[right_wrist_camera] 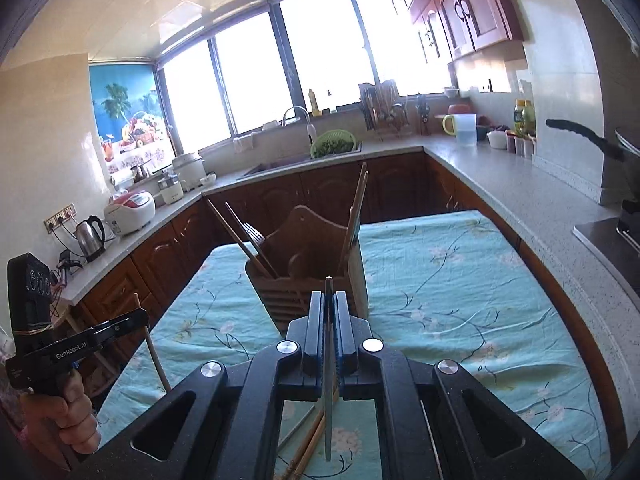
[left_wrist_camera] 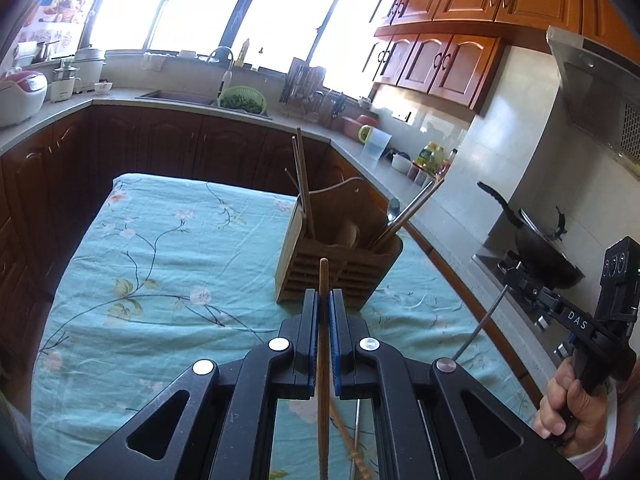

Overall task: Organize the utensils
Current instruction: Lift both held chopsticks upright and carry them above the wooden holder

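A wooden utensil holder (left_wrist_camera: 340, 256) stands on the table with the floral cloth (left_wrist_camera: 160, 248); it also shows in the right wrist view (right_wrist_camera: 312, 268). It holds wooden chopsticks (left_wrist_camera: 302, 176), a spoon and metal chopsticks (left_wrist_camera: 404, 216). My left gripper (left_wrist_camera: 324, 300) is shut on a wooden chopstick (left_wrist_camera: 323, 340), just in front of the holder. My right gripper (right_wrist_camera: 329, 300) is shut on a metal chopstick (right_wrist_camera: 329, 380), close before the holder. The right gripper (left_wrist_camera: 516, 276) shows at the right of the left wrist view; the left gripper (right_wrist_camera: 136, 316) shows at the left of the right wrist view.
More chopsticks (right_wrist_camera: 308, 444) lie on the cloth under the grippers. A kitchen counter (right_wrist_camera: 500, 184) runs round the table, with a sink, a green colander (right_wrist_camera: 334, 144), a jug, bottles and a wok (left_wrist_camera: 544, 248) on the stove.
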A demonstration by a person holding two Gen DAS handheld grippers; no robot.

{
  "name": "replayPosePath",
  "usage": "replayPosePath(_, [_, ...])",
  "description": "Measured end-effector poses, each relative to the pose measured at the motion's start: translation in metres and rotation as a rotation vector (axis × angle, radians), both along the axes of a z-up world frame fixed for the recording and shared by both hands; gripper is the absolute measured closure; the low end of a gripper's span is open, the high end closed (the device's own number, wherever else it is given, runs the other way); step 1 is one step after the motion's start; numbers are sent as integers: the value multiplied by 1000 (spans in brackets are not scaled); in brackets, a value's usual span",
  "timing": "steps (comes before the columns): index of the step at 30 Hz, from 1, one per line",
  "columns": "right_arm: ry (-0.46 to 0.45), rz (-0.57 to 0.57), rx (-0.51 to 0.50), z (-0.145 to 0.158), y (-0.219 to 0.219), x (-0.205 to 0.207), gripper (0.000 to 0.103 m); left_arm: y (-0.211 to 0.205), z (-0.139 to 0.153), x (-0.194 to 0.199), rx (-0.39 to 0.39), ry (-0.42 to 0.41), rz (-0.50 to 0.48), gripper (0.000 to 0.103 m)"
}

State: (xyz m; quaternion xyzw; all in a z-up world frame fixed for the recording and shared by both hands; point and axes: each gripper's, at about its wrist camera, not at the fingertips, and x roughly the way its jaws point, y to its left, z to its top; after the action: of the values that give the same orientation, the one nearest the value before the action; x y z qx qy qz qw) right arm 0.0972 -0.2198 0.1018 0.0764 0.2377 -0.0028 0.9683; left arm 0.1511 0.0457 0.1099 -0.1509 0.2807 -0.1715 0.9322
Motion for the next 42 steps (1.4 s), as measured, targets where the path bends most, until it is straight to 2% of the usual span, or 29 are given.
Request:
replayPosePath(4, [-34,-4,-5,12,0,-3,99,8,8,-14,-14,-36,12,100])
replayPosePath(10, [-39,-1,3,12,0,-2,99,13,5,-17,-27,-48,18,100])
replayPosePath(26, [-85,-27,46,19,-10,10,99,5,18,3,-26,-121,29,100])
replayPosePath(34, [-184,-52,70,48,-17,35,99,-4,39,30,-9,-223,34,100])
replayPosePath(42, [-284,-94,92,73,-28,72,99,-15,58,67,6,-358,85,100])
